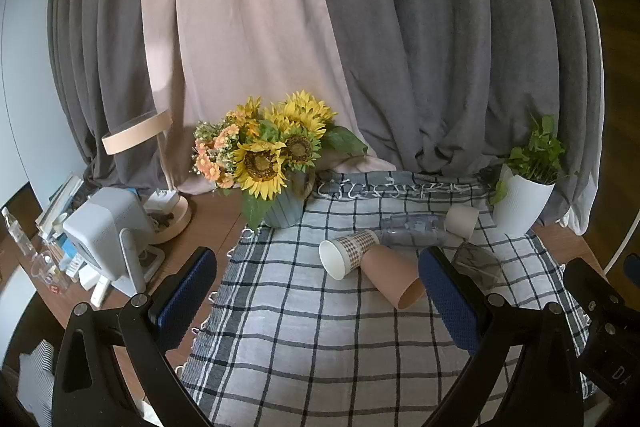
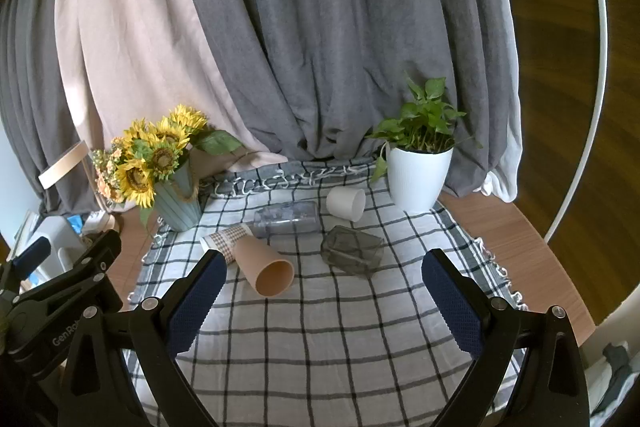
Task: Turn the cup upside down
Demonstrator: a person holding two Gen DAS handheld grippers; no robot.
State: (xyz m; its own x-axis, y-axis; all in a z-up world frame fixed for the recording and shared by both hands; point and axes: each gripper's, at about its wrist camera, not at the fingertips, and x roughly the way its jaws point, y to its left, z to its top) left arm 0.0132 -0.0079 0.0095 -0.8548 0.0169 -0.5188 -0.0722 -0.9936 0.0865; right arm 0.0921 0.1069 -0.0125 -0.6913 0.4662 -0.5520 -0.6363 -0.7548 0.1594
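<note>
Several cups lie on their sides on the checked cloth [image 1: 320, 339]. A tan cup [image 1: 394, 277] [image 2: 264, 267] lies with its mouth toward me. A houndstooth paper cup [image 1: 350, 253] [image 2: 226, 241] lies beside it to the left. A white cup [image 1: 462, 221] [image 2: 346, 203] lies at the back near the plant pot. A clear tumbler [image 1: 414, 229] [image 2: 286, 219] and a dark smoky glass [image 1: 476, 263] [image 2: 352, 251] also lie down. My left gripper [image 1: 318, 299] is open and empty, short of the cups. My right gripper [image 2: 324, 303] is open and empty, short of the cups too.
A sunflower vase [image 1: 282, 207] [image 2: 176, 201] stands at the cloth's back left. A white plant pot [image 1: 520, 203] [image 2: 418, 179] stands at the back right. A lamp [image 1: 172, 215], a grey device [image 1: 108, 231] and small clutter sit left of the cloth. Curtains hang behind.
</note>
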